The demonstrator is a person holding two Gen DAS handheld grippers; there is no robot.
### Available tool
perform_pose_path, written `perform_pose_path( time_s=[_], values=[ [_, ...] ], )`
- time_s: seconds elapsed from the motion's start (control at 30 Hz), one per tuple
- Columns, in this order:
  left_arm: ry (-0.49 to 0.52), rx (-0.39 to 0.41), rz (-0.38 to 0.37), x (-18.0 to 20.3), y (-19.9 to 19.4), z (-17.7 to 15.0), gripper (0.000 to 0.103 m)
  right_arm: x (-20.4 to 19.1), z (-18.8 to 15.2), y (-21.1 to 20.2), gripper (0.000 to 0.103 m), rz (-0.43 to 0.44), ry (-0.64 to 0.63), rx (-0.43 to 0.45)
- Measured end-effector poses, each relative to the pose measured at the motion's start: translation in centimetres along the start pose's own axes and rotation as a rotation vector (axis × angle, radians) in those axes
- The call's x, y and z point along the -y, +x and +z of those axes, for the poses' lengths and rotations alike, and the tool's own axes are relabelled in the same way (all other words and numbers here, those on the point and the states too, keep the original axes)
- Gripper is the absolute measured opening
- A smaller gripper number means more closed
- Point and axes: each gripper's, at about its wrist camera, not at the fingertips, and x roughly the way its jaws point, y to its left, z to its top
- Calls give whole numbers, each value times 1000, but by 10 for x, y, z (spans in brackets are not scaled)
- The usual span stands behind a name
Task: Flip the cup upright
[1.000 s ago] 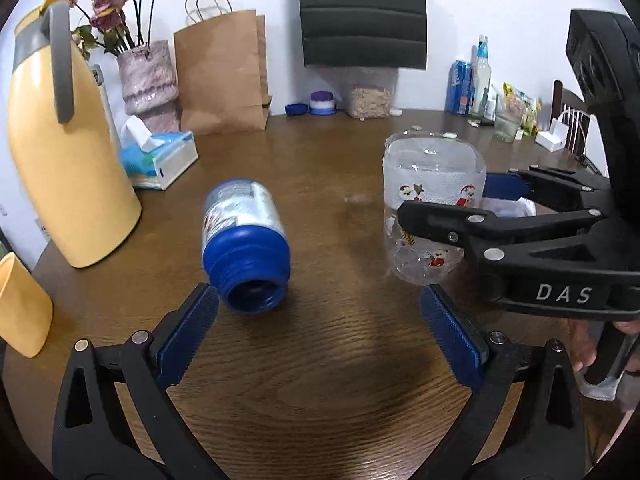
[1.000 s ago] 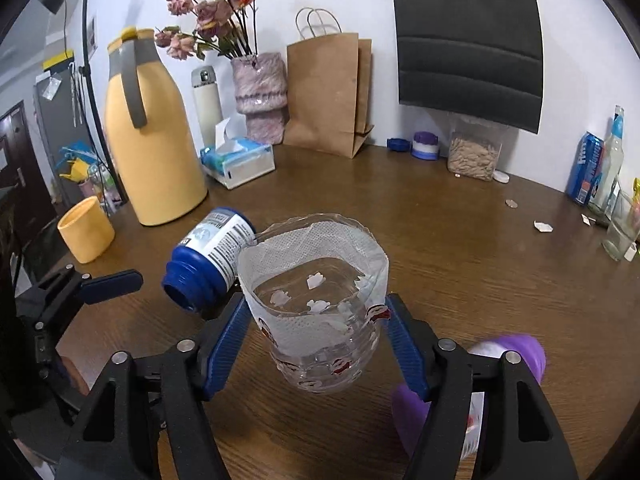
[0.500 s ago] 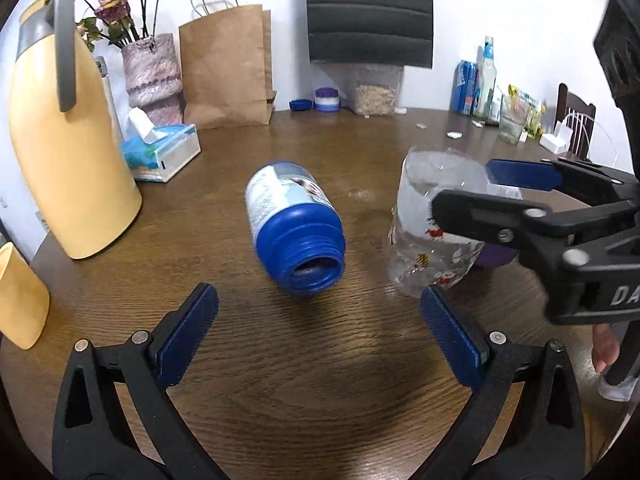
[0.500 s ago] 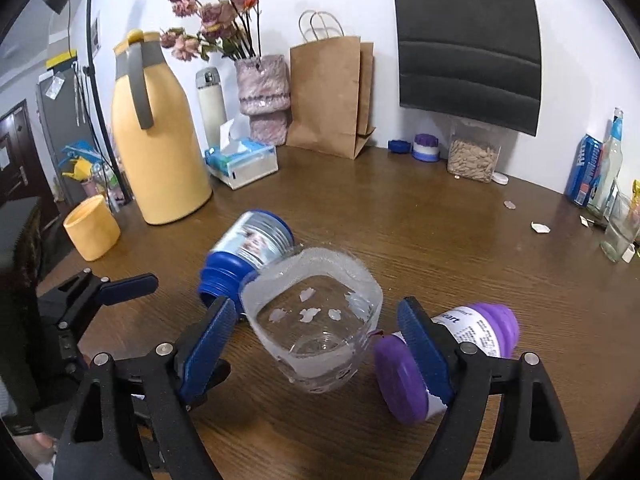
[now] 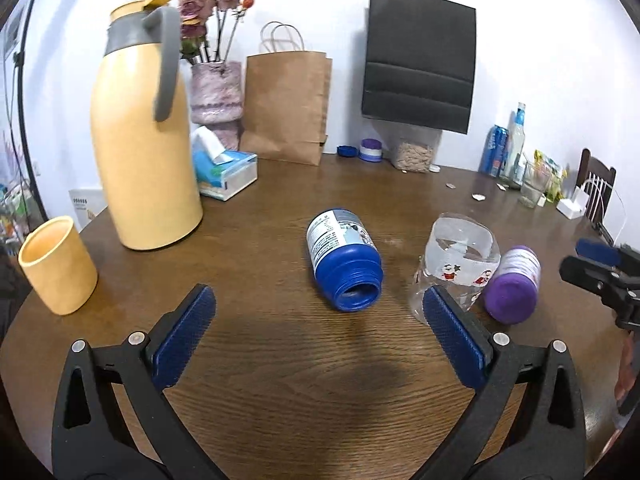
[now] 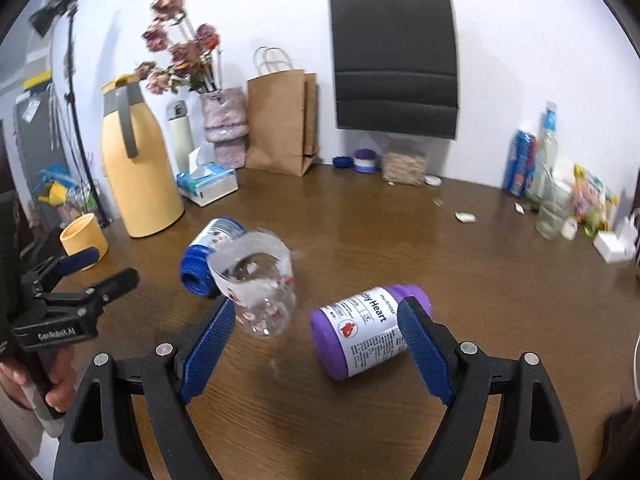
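Note:
The clear plastic cup (image 5: 456, 268) with small red figures stands upright on the wooden table (image 5: 280, 380), mouth up; in the right wrist view the cup (image 6: 260, 292) looks slightly tilted. My right gripper (image 6: 316, 344) is open and empty, drawn back from the cup, which stands near its left finger. My left gripper (image 5: 320, 340) is open and empty over bare wood, with the cup just beyond its right finger. The right gripper also shows at the edge of the left wrist view (image 5: 600, 272).
A blue-capped bottle (image 5: 344, 264) lies on its side left of the cup. A purple bottle (image 6: 368, 328) lies on its side right of it. A yellow jug (image 5: 144, 140), yellow cup (image 5: 58, 264), tissue box (image 5: 224, 172) and paper bags (image 5: 284, 104) stand behind.
My right gripper opened, let go of the cup on the table and drew back. My left gripper also pulled back, away from the blue bottle.

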Motion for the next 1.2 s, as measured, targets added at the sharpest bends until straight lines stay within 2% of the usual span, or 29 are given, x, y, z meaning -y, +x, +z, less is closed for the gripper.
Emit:
perform_pose_path(
  time_s=[0.23, 0.43, 0.5, 0.63, 0.8, 0.9, 1.03, 1.13, 1.2],
  values=[
    [41, 29, 22, 3, -16, -6, 103, 0, -9, -10, 88, -24, 9, 27],
    [17, 44, 15, 1, -52, -21, 103, -9, -26, -30, 88, -37, -15, 29],
    [8, 64, 23, 3, -69, -27, 103, -15, -34, -44, 88, -31, -20, 37],
    [34, 173, 43, 5, -121, -49, 103, -29, -55, -82, 88, -18, -20, 75],
    [44, 242, 64, -2, -167, -77, 103, -47, -83, -133, 88, -15, -16, 139],
    [21, 240, 67, -10, -185, -89, 103, -55, -96, -156, 88, -20, -17, 175],
    [5, 245, 106, -20, -209, -107, 103, -68, -120, -182, 88, -51, -37, 219],
    [-1, 269, 155, -20, -230, -125, 103, -81, -148, -202, 88, -133, -63, 242],
    [-31, 279, 167, -22, -241, -138, 103, -88, -172, -221, 88, -140, -48, 292]
  ],
)
